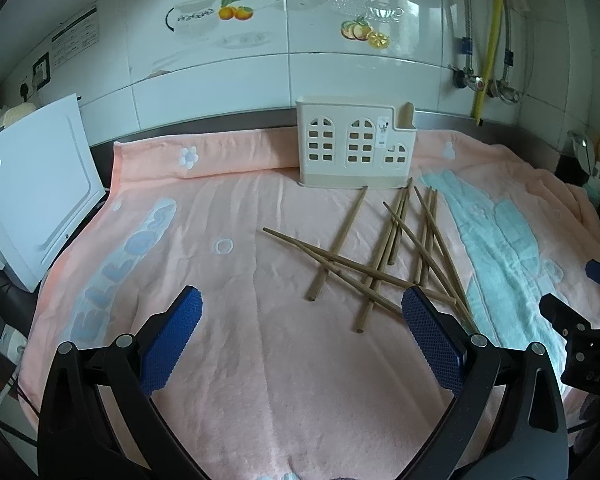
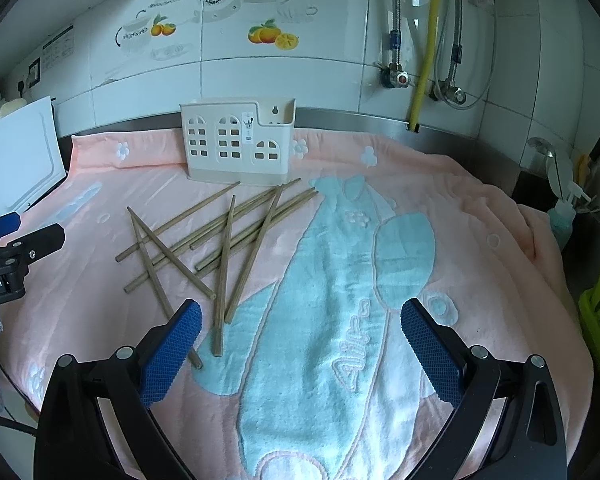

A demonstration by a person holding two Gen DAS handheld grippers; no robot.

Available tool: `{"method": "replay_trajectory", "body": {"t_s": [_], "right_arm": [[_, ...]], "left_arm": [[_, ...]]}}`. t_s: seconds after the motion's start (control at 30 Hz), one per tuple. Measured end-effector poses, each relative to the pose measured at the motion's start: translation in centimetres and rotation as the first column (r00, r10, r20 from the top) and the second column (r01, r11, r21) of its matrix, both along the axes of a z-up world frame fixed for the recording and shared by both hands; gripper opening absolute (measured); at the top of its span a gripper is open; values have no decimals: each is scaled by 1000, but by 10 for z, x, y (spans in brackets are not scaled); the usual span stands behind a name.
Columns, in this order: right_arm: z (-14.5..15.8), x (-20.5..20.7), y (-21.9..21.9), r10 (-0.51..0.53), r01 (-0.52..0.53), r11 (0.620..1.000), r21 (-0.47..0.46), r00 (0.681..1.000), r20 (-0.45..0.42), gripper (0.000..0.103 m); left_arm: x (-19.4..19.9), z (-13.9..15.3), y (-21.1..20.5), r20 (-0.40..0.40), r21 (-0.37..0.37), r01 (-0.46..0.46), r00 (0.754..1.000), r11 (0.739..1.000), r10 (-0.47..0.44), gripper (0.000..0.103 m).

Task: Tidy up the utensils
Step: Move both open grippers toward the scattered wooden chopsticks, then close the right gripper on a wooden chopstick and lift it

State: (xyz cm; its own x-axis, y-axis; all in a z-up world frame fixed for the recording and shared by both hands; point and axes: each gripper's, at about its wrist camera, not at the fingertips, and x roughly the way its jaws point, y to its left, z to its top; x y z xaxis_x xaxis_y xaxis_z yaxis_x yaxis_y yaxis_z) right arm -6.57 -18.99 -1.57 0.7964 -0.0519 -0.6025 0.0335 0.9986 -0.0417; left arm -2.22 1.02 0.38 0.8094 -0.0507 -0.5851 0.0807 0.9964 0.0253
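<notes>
Wooden chopsticks (image 1: 384,248) are lying crisscrossed before the holder (image 1: 356,146), at one o'clock from our left gripper (image 1: 302,312), fingers apart; right gripper (image 2: 300,320), equally spread, is sitting nearer, chopsticks at eleven.

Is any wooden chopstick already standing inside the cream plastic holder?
No: all the wooden chopsticks lie scattered on the pink towel in front of the cream plastic holder.

The left gripper's (image 1: 300,312) right pad hides some chopsticks' (image 1: 380,248) lower ends.
</notes>
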Motion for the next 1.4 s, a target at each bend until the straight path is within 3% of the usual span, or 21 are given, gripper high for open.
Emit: {"method": "replay_trajectory", "body": {"t_s": [0.4, 0.57, 0.63, 0.73, 0.9, 1.3, 1.4], "right_arm": [[-3, -18, 7, 46, -46, 999, 15, 999, 3, 97], [-11, -25, 10, 83, -83, 996, 37, 996, -11, 95], [-14, -27, 13, 97, -96, 995, 36, 995, -11, 92], [-18, -26, 16, 128, -126, 990, 55, 991, -26, 79], [-24, -19, 26, 176, -173, 983, 67, 983, -51, 66], [-28, -2, 45, 241, -237, 970, 60, 968, -67, 52], [-28, 1, 44, 246, -241, 968, 72, 967, -69, 50]], "left_arm": [[-16, 1, 4, 33, 42, -22, 999, 999, 21, 98], [-19, -2, 9, 21, 33, -14, 1000, 999, 14, 91], [-19, -3, 11, 17, 32, -16, 1000, 999, 15, 87], [-18, -5, 14, 5, 11, -11, 1000, 1000, 11, 82], [-14, -9, 14, -7, 17, -7, 1000, 1000, 7, 79], [-3, -4, 14, -6, 8, -4, 1000, 1000, 4, 78], [1, -3, 14, -13, -7, 14, 1000, 1000, -14, 73]]}}
